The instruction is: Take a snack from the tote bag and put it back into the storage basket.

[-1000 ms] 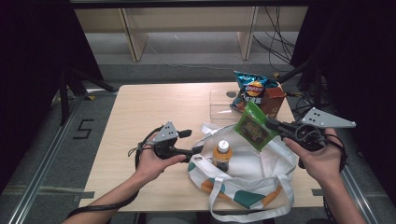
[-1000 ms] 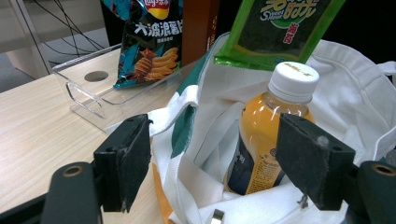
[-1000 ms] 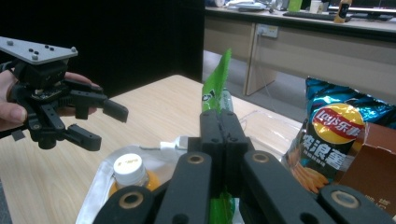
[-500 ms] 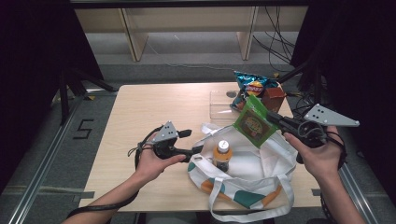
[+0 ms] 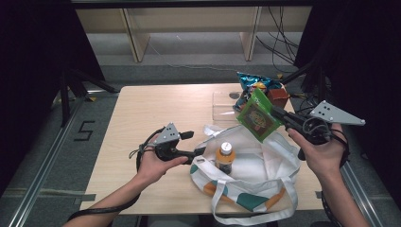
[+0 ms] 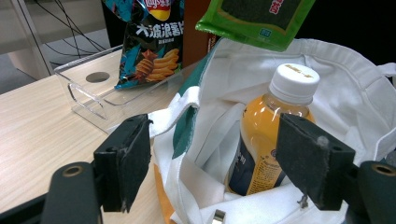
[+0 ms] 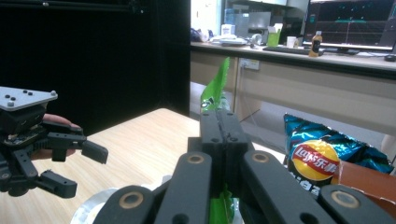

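Wooden counter, tote bag open.
Right gripper fingers clamp the green packet above the bag; left gripper fingers gape around the bag's rim.

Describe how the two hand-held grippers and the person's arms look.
Each hand-held gripper, left and right, is black with a grey three-cornered plate on top. The jaws are flat black bars with round metal pivots and dark pads. A black cable trails along the left forearm. No sleeves are visible.

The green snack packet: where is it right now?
In the high view the green snack packet is held up at right by the right tool, above the open tote bag with its orange bottle, just before the chip bag.
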Available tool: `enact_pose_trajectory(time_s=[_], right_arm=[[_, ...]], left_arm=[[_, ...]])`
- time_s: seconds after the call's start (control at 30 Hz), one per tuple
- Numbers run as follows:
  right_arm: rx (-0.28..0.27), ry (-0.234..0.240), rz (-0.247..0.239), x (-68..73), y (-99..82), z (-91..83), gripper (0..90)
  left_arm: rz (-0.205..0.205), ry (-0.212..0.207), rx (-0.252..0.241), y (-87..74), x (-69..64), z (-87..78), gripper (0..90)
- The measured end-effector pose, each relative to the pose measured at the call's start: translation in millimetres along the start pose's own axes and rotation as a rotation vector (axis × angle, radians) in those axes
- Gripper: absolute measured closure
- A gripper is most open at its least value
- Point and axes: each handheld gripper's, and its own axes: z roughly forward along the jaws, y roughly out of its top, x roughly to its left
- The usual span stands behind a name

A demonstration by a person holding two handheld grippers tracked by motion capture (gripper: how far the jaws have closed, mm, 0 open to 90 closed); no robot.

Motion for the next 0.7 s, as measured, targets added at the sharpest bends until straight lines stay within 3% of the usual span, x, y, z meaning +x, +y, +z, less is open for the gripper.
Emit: enact_pose_trajectory(time_s=[0.07, 0.1, 0.2, 0.27, 0.3, 0.5, 0.53, 0.57, 0.6, 0.7], right_arm=[[-0.023, -0.008, -0.036, -3.0, 0.9, 1.7, 90.0], [-0.002, 0.001, 0.019, -0.1, 0.8, 1.0, 90.0], [-0.022, -0.011, -0.011, -3.6, 2.2, 2.2, 90.0], [-0.013, -0.012, 0.0, -3.7, 3.8, 2.2, 90.0], [-0.035, -0.022, -0.027, -5.8, 4.9, 3.3, 90.0], [-0.025, -0.027, -0.001, -7.4, 7.8, 4.6, 90.0], [-0.035, -0.031, -0.006, -7.9, 8.0, 5.3, 90.0], [-0.052, -0.04, -0.045, -11.0, 8.7, 6.6, 90.0], [-0.034, -0.03, 0.0, -8.7, 8.5, 6.6, 90.0], [-0.038, -0.032, -0.001, -10.0, 8.9, 8.1, 90.0]], left_arm=[[0.0, 0.0, 0.0, 0.0, -0.1, 0.0, 26.1], [0.0, 0.0, 0.0, 0.0, -0.1, 0.0, 26.1], [-0.001, 0.0, -0.001, 0.0, 0.0, -0.1, 26.1], [-0.001, 0.0, 0.0, -0.1, -0.1, 0.3, 26.1], [-0.001, -0.001, 0.001, -0.2, -0.2, 0.3, 26.1], [0.001, 0.0, 0.0, 0.1, -0.1, -0.1, 26.0], [0.0, 0.0, 0.0, 0.1, -0.1, -0.1, 26.0], [-0.001, -0.001, -0.001, 0.0, -0.1, 0.0, 26.1], [-0.001, -0.001, -0.001, -0.1, -0.1, 0.1, 26.1], [-0.001, -0.001, -0.001, -0.2, 0.0, 0.3, 26.1]])
